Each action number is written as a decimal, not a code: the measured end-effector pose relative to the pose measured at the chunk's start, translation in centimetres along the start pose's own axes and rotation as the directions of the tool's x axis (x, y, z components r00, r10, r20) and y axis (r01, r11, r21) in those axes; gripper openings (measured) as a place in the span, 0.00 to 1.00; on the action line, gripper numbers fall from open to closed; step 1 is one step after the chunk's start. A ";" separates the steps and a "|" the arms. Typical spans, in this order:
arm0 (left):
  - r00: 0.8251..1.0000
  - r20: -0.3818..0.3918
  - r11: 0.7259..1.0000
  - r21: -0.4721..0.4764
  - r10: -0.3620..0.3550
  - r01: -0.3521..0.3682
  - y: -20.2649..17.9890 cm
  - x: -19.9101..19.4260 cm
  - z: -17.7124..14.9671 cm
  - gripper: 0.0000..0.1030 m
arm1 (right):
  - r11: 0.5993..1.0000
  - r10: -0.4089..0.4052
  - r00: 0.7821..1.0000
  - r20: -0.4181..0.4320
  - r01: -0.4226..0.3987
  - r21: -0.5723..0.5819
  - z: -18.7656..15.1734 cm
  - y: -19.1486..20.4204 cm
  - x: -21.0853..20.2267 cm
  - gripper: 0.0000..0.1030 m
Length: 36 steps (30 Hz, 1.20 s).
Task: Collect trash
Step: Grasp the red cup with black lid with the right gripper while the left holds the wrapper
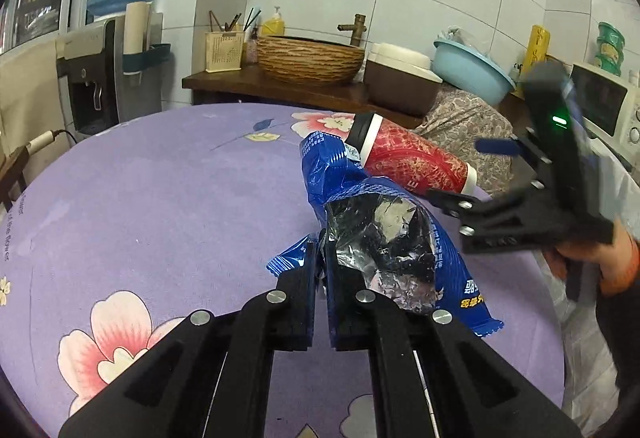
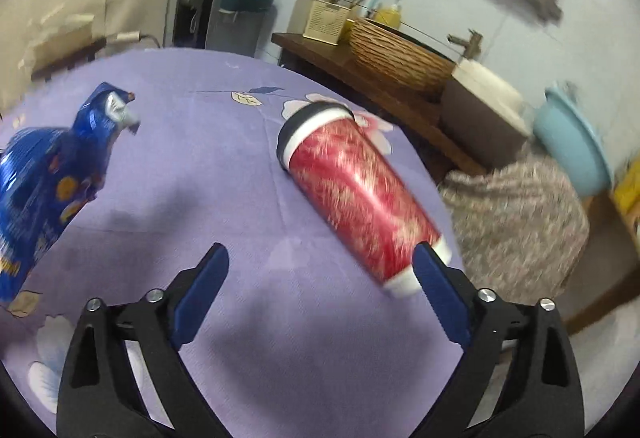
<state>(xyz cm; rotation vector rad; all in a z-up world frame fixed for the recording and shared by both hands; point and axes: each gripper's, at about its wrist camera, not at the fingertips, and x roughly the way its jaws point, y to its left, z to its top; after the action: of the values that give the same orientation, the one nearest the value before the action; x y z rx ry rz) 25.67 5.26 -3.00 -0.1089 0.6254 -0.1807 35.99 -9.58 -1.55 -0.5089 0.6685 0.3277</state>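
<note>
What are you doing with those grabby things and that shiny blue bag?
A person is picking up trash with a gripper in each hand. The left gripper is pinched shut on a crinkly blue snack wrapper, lifted above the purple flowered tablecloth. The right gripper is wide open and is right at the bottom end of a red cup with a black lid, which lies on its side on the table. Nothing holds the cup yet.

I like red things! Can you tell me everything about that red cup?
The red cup looks like paper, printed with a pale crackly pattern, with white bands at both ends and a black lid. It lies on its side near the edge of the purple flowered tablecloth. The open right claw is close to its bottom end.
</note>
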 end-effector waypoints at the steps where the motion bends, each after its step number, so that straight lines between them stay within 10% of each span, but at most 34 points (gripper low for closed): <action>1: 1.000 0.009 1.000 0.006 0.004 -0.004 0.0 -0.2 0.0 0.05 | 0.999 -0.013 1.000 -0.023 0.012 -0.049 1.1 0.0 1.0 0.94; 15: 1.000 -0.001 1.000 0.015 -0.008 0.008 -0.3 -0.4 -0.3 0.05 | 0.943 -0.143 0.946 -0.290 0.041 -0.331 5.6 -0.2 12.8 0.94; 27: 1.000 -0.018 1.000 0.009 0.004 -0.004 -0.1 0.2 -0.4 0.05 | 0.920 -0.173 0.967 -0.189 0.090 -0.383 4.1 1.4 11.5 0.78; 36: 1.000 -0.004 1.000 0.022 0.012 -0.012 -0.7 0.0 -0.8 0.05 | 0.980 -0.143 0.988 -0.063 0.133 -0.148 2.2 -1.2 2.9 0.77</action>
<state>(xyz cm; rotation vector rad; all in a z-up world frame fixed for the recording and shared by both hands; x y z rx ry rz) 25.13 4.57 -3.50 -0.0832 0.6274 -0.1764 39.75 -9.03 -1.60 -0.7045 0.6794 0.2279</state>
